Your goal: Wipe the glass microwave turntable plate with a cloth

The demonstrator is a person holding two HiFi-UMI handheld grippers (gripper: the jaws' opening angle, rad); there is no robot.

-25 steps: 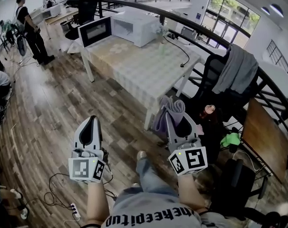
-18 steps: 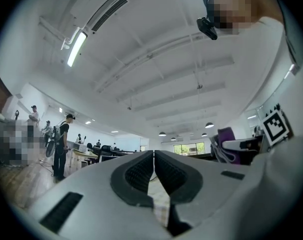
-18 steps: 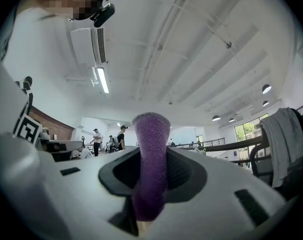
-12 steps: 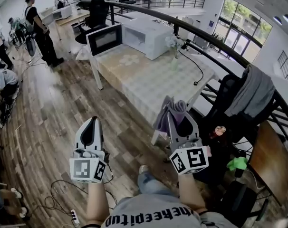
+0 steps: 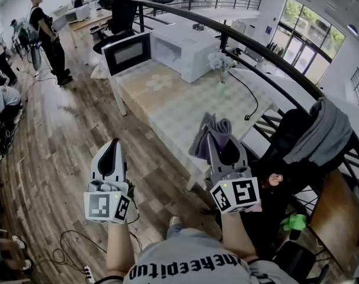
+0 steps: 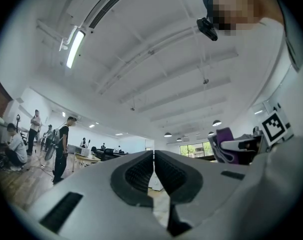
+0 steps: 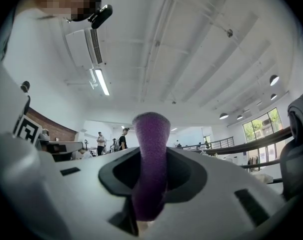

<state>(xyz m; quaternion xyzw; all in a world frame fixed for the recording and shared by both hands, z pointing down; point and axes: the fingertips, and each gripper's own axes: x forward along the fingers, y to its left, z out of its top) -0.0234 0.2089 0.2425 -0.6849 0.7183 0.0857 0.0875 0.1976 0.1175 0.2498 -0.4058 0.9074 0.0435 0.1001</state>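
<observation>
Right gripper view: purple cloth [image 7: 150,134] pinched between the jaws of the right gripper [image 5: 217,145], sticking up past the tips. Head view: cloth held over the near edge of the table [image 5: 185,108]. White microwave [image 5: 188,46] sits at the table's far end, door [image 5: 129,52] swung open; plate can't be made out. Left gripper [image 6: 153,163] has its jaws pressed together with nothing between them, over the wood floor [image 5: 61,135] left of the table.

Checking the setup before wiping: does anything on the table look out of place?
The microwave door stands wide open, and a black power cord lies loose across the table, its plug end free. Nothing looks spilled.
</observation>
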